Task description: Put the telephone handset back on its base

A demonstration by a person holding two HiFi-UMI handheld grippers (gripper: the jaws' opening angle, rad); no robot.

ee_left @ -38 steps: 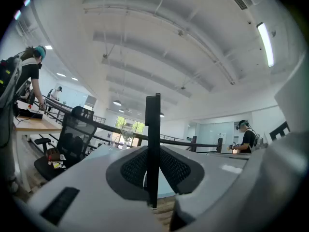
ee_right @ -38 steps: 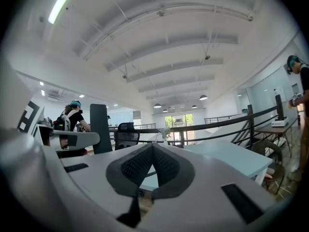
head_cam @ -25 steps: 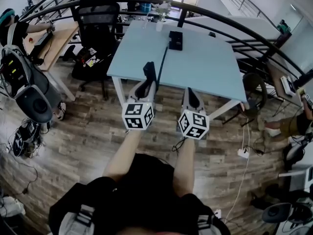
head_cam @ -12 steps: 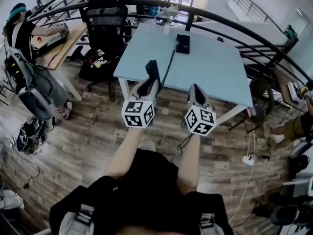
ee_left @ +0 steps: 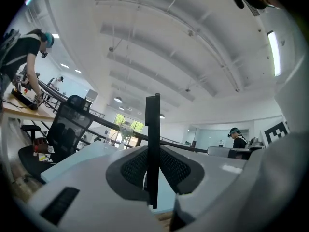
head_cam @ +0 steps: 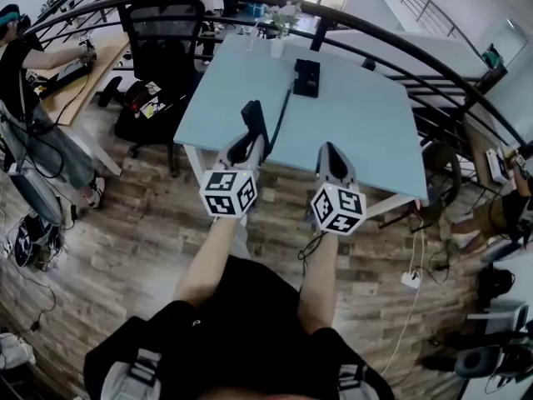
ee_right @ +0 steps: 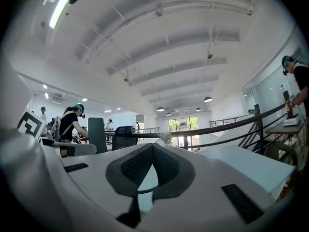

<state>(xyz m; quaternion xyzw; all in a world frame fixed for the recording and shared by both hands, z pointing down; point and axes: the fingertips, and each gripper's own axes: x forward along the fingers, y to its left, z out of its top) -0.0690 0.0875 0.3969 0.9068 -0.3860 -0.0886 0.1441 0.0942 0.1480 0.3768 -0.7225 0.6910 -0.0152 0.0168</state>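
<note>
My left gripper [head_cam: 247, 146] is shut on a thin black telephone handset [head_cam: 254, 122], which stands upright between the pads, above the near edge of the light blue table [head_cam: 366, 132]. In the left gripper view the handset [ee_left: 153, 129] sticks up edge-on past the left gripper's [ee_left: 153, 167] pads. The black telephone base [head_cam: 306, 77] lies at the far middle of the table, well beyond both grippers. My right gripper [head_cam: 328, 153] hangs beside the left one, shut with nothing in it. In the right gripper view the right gripper's [ee_right: 152, 151] pads meet at the tip.
A black office chair [head_cam: 158, 32] stands left of the table. A vase of flowers [head_cam: 279, 25] is at the table's far edge. A curved black railing [head_cam: 433, 61] runs behind and to the right. A person [head_cam: 21, 65] works at the left. A power strip [head_cam: 410, 280] lies on the wood floor.
Both grippers keep the same pose, the handset still in the left one. The head view has shifted a little, and the person at the left has moved.
</note>
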